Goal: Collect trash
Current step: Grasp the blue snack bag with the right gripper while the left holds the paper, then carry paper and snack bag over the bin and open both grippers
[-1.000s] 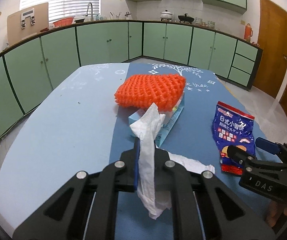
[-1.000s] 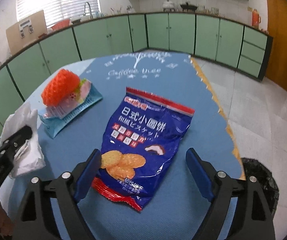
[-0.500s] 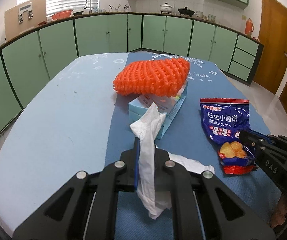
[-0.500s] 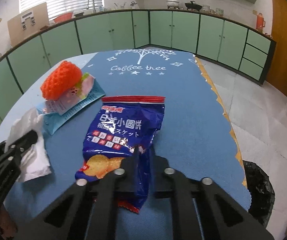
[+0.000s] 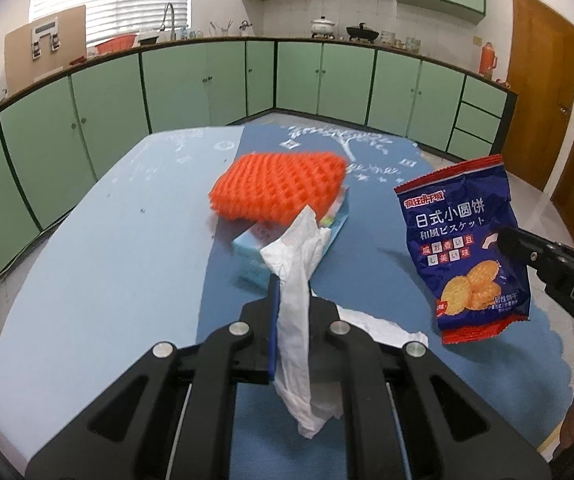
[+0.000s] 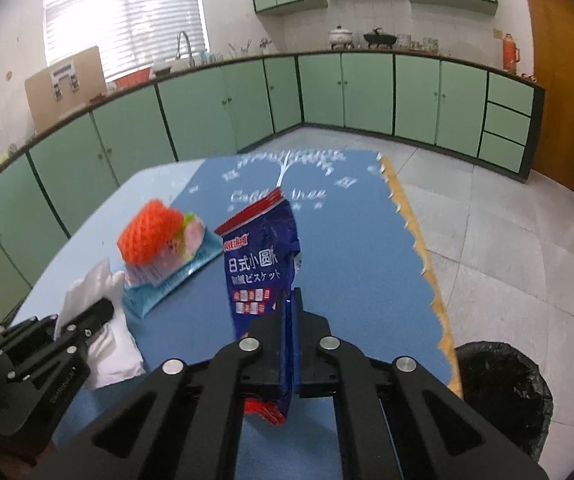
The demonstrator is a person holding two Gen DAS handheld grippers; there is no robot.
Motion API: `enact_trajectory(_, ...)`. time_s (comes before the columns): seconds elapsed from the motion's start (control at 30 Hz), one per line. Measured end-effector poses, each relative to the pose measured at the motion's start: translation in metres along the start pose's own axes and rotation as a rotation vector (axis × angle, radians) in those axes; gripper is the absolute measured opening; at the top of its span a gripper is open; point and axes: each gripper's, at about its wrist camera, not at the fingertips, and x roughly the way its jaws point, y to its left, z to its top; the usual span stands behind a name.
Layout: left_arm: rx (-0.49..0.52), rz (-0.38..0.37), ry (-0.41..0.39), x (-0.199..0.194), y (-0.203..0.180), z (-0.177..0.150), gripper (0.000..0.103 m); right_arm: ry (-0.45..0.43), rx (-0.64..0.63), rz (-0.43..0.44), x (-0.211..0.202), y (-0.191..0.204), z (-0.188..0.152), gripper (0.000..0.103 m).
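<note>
In the left wrist view, the left gripper [image 5: 293,300] has its two fingers squeezed tight on a crumpled white paper tissue [image 5: 296,280], which sticks up above the fingers and hangs down below them. The tissue looks very light and floppy, so a pinch in the middle like this one should hold it well, but it could tear if it gets pulled hard. Behind it, on the blue tablecloth [image 5: 119,264], sits an orange foam net [image 5: 281,186] on top of a flat light-blue cardboard box [image 5: 255,254]. The net looks soft and squishy, and the box looks stiff and thin, best taken by an edge. To the right, the dark blue snack bag with a red edge [image 5: 463,244] hangs in the air, off the table. In the right wrist view, the right gripper [image 6: 289,316] has its fingers closed on the lower part of that snack bag [image 6: 261,260], which stands up above them. The bag looks light, crinkly and a bit slippery, so a firm pinch on a flat part is best. A black bin with a black liner [image 6: 503,392] stands on the floor, just beside the table's near right corner. It looks like the place for the trash.
</note>
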Motion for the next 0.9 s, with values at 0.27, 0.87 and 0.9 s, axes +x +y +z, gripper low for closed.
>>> enact_trajectory(0.27, 0.055, -0.088, -0.042, -0.016, -0.043, 0.014, 0.008, -0.082, 0.069, -0.027, -0.041, -0.039, 0.010, 0.002)
enact_trajectory(0.87, 0.270, -0.391, -0.046, -0.023, -0.213, -0.002, 0.008, -0.137, 0.273, -0.286, -0.126, -0.180, -0.041, 0.002)
enact_trajectory(0.9, 0.281, -0.405, -0.044, -0.022, -0.222, -0.004, 0.008, -0.133, 0.285, -0.302, -0.129, -0.188, -0.046, 0.002)
